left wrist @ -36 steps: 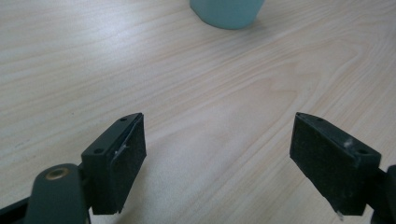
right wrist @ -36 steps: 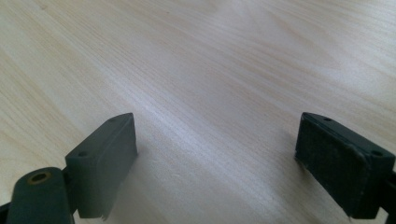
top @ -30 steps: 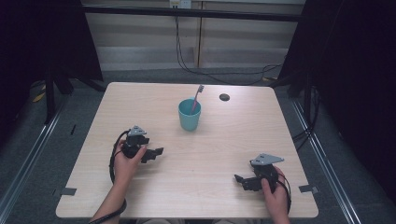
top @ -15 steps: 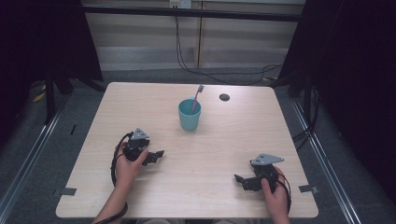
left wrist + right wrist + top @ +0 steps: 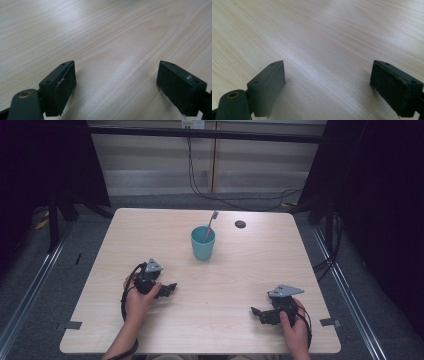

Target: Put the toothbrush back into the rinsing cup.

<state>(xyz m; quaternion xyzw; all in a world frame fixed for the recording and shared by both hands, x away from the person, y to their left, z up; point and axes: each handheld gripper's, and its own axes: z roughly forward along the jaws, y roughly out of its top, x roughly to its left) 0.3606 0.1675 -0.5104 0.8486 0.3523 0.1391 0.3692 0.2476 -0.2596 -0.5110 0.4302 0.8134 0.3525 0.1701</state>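
Wooden table point(image 5: 240, 285), dark round hole point(image 5: 240, 224)

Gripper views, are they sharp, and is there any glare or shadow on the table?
Left gripper view: the jaws near the lens are slightly soft, a pale sheen lies on the table at upper left, and soft shadows sit under the open left gripper. Right gripper view: wood grain blurs with distance, with a grey shadow beside each jaw of the right gripper. High view: even light on the table, dark surroundings.

Teal cup point(image 5: 203, 245) stands upright mid-table, apparently holding a pink toothbrush point(image 5: 210, 225).
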